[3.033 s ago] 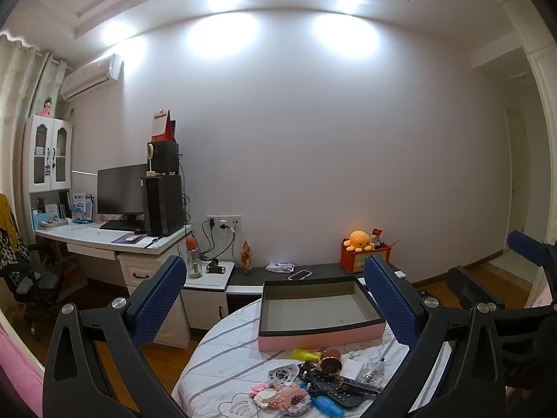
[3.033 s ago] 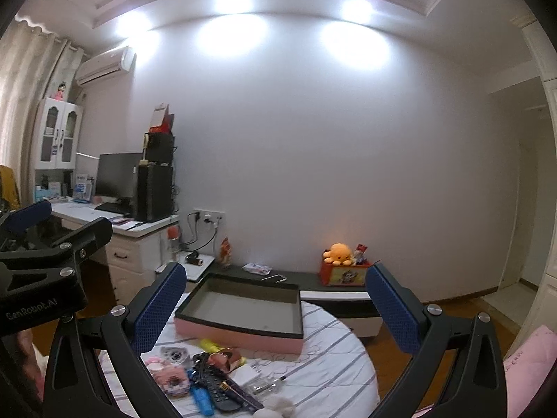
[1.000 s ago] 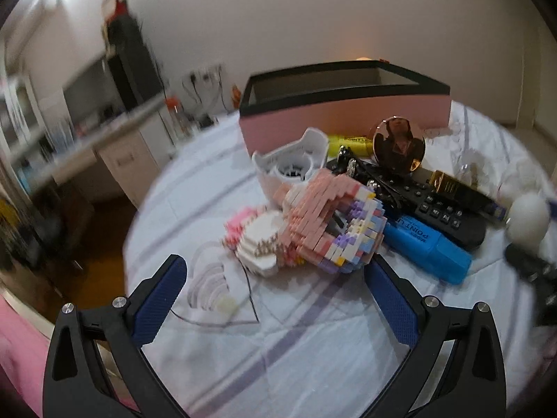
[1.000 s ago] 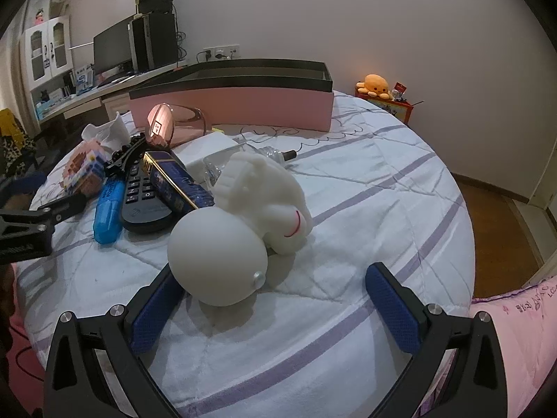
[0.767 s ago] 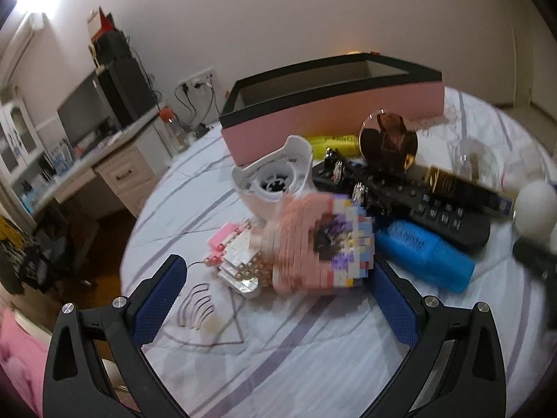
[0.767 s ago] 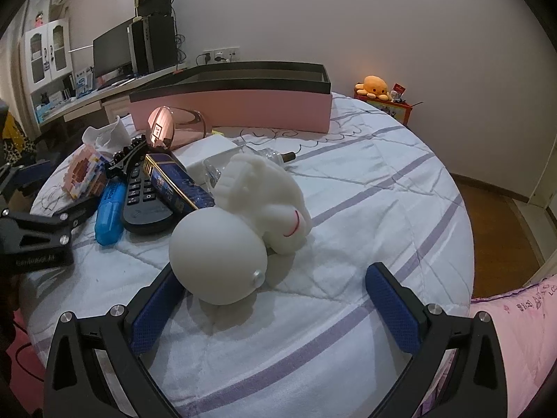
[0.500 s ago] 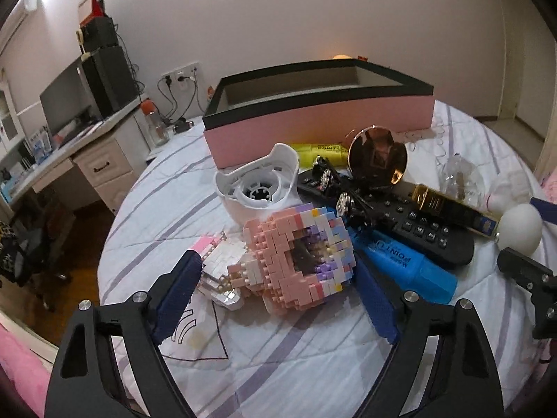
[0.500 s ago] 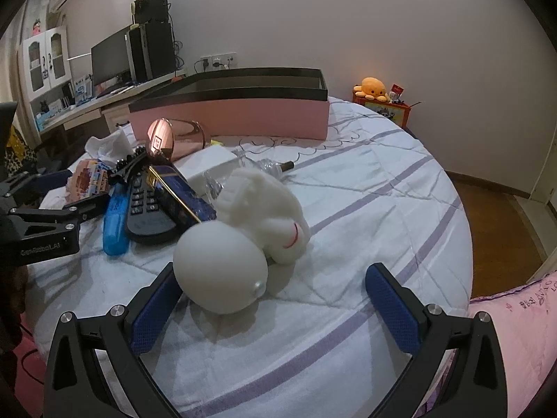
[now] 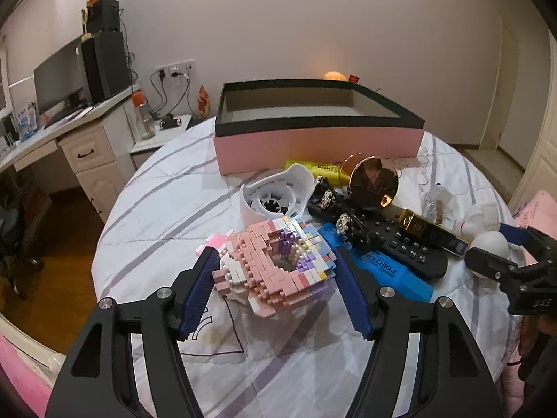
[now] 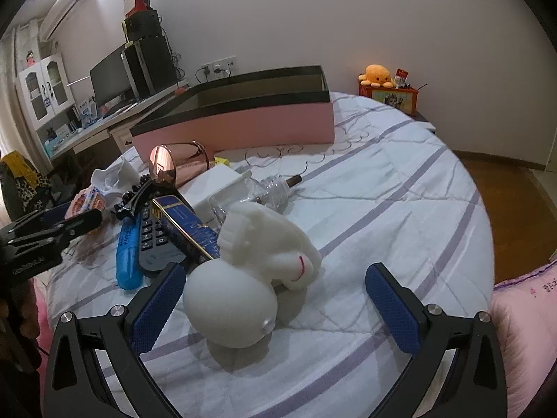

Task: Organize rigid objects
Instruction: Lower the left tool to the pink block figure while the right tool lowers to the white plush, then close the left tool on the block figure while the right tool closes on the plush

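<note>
Your left gripper [image 9: 275, 291] has just been closing round the pink brick model [image 9: 278, 264]; the blue pads sit at both its sides, looks like contact, so it's gripped. The model sits near the table's [image 9: 146, 216] left-front edge, w/ bare striped cloth to its left out to the rim. Just behind it is the white plastic part [image 9: 275, 195], then the pink box [image 9: 318, 139] at the table's far edge, open-topped. Right of the model it's crowded: blue marker [image 9: 379, 268], black remote [image 9: 397, 244], navy-gold box [image 9: 431, 233], all touching or overlapping. Your right gripper [image 10: 275, 299] stands wide open astride the white rabbit toy [image 10: 254, 268]; left pad close to its round head, right pad well apart. Right of the toy, the cloth is bare to the table's right edge.
</note>
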### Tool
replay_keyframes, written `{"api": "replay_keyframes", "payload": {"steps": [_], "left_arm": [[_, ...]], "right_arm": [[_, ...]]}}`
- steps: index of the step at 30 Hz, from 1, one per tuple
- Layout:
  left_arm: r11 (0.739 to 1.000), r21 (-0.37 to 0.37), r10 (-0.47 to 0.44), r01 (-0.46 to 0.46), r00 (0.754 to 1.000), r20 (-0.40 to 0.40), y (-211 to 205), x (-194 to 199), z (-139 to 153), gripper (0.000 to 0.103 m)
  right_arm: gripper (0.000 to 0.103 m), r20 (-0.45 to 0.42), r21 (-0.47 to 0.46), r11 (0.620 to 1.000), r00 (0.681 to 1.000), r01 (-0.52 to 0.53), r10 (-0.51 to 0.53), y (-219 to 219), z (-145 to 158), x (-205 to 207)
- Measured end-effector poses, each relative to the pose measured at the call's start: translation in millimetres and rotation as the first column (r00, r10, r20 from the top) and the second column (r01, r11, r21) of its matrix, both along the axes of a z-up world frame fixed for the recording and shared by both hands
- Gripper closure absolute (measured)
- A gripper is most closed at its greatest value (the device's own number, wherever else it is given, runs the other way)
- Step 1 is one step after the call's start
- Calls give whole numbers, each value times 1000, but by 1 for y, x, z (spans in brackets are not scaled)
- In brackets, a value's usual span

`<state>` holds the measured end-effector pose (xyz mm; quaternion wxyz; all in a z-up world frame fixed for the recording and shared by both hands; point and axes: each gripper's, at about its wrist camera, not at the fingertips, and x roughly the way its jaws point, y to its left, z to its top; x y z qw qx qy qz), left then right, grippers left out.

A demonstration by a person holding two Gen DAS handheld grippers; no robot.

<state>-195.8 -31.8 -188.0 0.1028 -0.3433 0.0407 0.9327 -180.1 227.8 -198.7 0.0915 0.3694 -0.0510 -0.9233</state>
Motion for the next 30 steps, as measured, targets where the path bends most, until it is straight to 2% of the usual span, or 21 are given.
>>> {"api": "replay_keyframes", "payload": {"steps": [1,2,3,4,5,7,15,16,17,19,21,25,26,27,28,30], "left_arm": [[1000,-3,-9,9,1000,-4,0,2,2,35],[1000,-8,-12,12,1000,-8,0,3,3,35],[1000,-10,-7,7,1000,-17,-1,4,6,35],[1000,-3,-9,9,1000,-23,-3,5,9,35],[1000,7,-13,13,1000,-23,-4,5,11,35],[1000,23,-9,10,1000,-27,-7,6,16,35],[998,50,-40,43,997,-62,-6,8,34,35],[997,57,-42,46,997,-70,-6,6,37,35],[997,56,-41,45,997,-72,-5,5,39,35],[997,53,-55,60,995,-83,-1,1,44,35],[997,47,-56,60,996,-76,2,-4,44,35],[996,66,-62,66,996,-59,3,-10,41,35],[996,60,-61,64,996,-58,4,-12,40,35],[997,50,-59,62,997,-58,6,-13,40,35],[997,47,-64,67,996,-59,7,-15,41,35],[997,49,-62,66,996,-64,9,-17,43,35]], "right_arm": [[2,1,-3,1000,1000,-5,5,1,-1,0],[10,-3,-3,1000,1000,-12,12,1,-1,1],[13,-3,-6,1000,1000,-21,21,2,0,1],[20,-2,-14,999,999,-33,33,3,1,1],[33,1,-17,999,999,-43,43,4,1,0],[41,6,-8,999,999,-50,50,5,2,-1],[41,-15,1,999,999,-50,50,11,14,-4],[44,-19,4,999,998,-51,51,12,16,-5],[56,-29,8,999,998,-52,52,13,19,-6],[56,-22,9,998,998,-62,62,15,23,-14],[55,53,37,997,996,-70,68,14,14,-26],[54,35,-32,999,999,-26,27,24,6,-34],[45,34,-31,999,999,-22,23,24,4,-36],[40,43,-20,1000,999,-9,10,24,3,-40],[40,39,-19,1000,999,-9,9,23,3,-42],[50,28,-15,1000,999,-24,24,23,5,-45]]}}
